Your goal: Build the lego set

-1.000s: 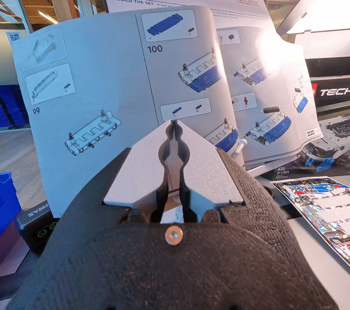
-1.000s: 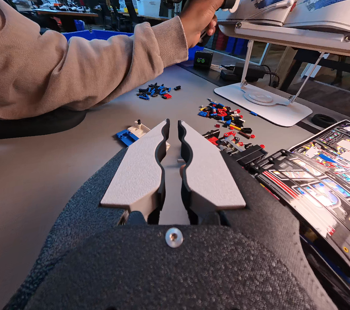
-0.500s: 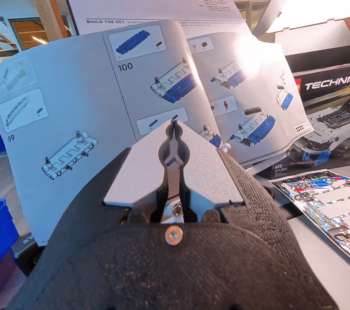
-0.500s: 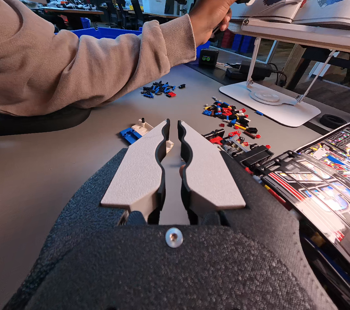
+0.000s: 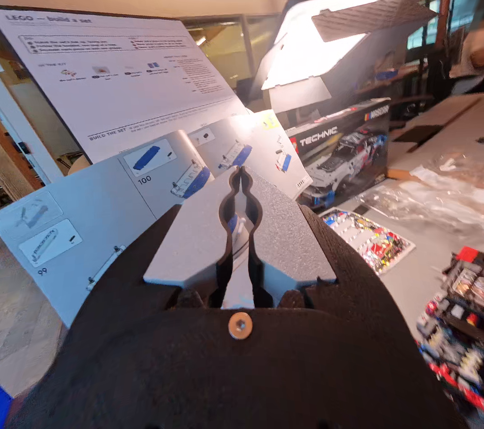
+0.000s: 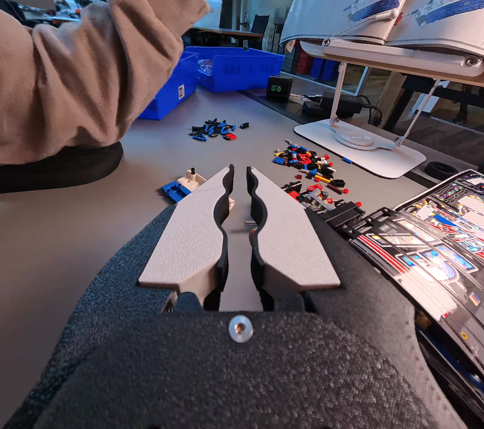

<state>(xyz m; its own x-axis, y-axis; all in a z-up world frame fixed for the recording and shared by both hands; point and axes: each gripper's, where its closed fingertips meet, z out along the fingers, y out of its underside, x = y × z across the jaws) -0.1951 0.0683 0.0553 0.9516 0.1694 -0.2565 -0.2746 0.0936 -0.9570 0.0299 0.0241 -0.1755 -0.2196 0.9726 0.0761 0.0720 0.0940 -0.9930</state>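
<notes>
Plenty of print around, not quoting any of it: headings and small type on the white board [image 5: 117,81], step numbers on the instruction booklet [image 5: 104,196], brand logos on the set box [image 5: 345,154], a code sticker [image 6: 181,91] on the blue bin [image 6: 162,104]

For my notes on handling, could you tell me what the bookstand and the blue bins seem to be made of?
The bookstand looks like painted or coated metal: a thin, flat white base with a soft sheen, slim rod legs and screwed joints. It could be plastic in parts. The blue bins look like moulded plastic: uniform saturated colour, smooth semi-gloss walls and rounded rims.
</notes>
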